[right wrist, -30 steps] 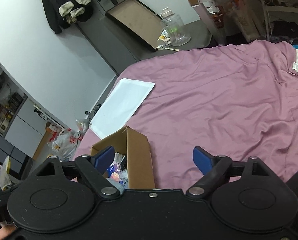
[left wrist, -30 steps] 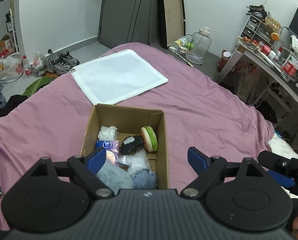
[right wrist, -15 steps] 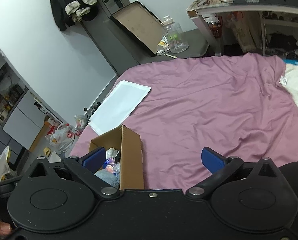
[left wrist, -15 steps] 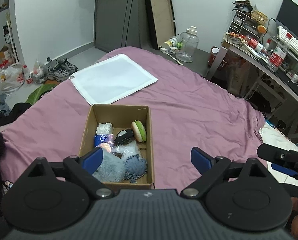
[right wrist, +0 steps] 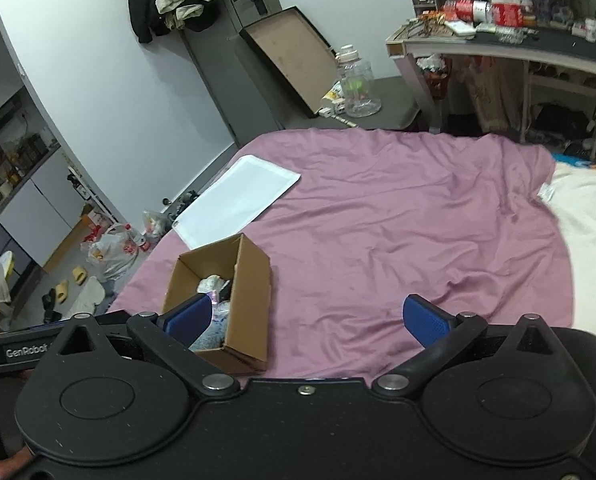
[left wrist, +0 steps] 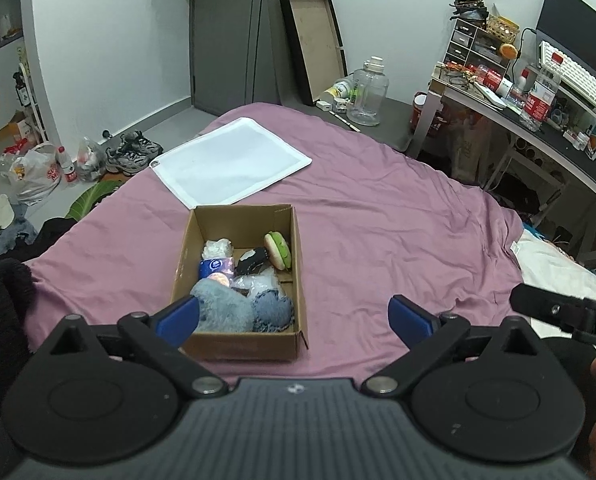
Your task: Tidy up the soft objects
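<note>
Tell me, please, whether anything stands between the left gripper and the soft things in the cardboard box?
Nothing visible does. The open left gripper hangs above the brown cardboard box, whose top is open, with the fluffy blue-grey plush nearest.

Box [left wrist: 240,276] on bed [left wrist: 397,232]; mat [left wrist: 230,166] behind

Black gripper [left wrist: 294,318] bodies, blue fingertip pads [left wrist: 409,317]

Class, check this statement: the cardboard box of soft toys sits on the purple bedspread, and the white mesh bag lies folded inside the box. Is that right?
Not quite. The cardboard box does sit on the purple bedspread, but the white mesh bag lies flat on the bedspread beyond the box, not inside it. The left wrist view shows this.
</note>
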A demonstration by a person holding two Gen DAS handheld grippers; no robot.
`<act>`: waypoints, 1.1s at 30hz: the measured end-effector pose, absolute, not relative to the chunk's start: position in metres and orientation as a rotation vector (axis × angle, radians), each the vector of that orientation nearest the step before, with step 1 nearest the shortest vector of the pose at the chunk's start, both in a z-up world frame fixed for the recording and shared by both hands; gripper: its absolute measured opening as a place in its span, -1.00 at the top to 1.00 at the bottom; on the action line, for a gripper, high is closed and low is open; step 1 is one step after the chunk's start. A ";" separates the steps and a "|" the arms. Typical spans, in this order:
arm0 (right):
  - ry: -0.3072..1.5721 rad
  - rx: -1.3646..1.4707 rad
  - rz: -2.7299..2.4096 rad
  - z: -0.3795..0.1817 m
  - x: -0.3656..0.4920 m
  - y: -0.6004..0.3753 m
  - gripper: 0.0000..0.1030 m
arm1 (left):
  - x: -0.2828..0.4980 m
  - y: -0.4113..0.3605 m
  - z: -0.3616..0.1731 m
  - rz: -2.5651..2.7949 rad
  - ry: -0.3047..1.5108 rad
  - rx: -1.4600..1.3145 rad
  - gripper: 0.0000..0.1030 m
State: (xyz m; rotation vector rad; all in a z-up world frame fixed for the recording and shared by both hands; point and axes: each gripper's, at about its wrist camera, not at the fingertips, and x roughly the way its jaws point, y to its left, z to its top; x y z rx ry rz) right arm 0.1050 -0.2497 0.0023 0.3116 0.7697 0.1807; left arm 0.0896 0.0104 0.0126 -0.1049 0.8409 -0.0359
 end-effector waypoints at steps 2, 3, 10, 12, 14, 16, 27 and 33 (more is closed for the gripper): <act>0.756 0.307 0.178 0.005 0.099 -0.253 -1.00 | 0.082 0.008 0.015 -0.034 0.842 -0.102 -0.94; 0.753 0.309 0.177 0.006 0.097 -0.255 -1.00 | 0.078 0.006 0.016 -0.032 0.838 -0.093 -0.94; 0.738 0.273 0.186 0.014 0.079 -0.251 -1.00 | 0.051 0.004 0.030 -0.017 0.804 -0.096 -0.94; 0.746 0.257 0.196 0.013 0.074 -0.248 -1.00 | 0.045 0.004 0.033 -0.013 0.795 -0.092 -0.94; 0.748 0.217 0.192 0.011 0.070 -0.244 -1.00 | 0.039 0.005 0.034 -0.010 0.788 -0.089 -0.94; 0.754 0.201 0.199 0.011 0.067 -0.241 -1.00 | 0.035 0.005 0.035 -0.001 0.784 -0.089 -0.94; 0.750 0.150 0.207 0.017 0.055 -0.235 -1.00 | 0.025 0.004 0.034 0.010 0.786 -0.104 -0.94; 0.744 0.154 0.190 0.018 0.055 -0.239 -1.00 | 0.024 0.004 0.032 0.012 0.786 -0.095 -0.94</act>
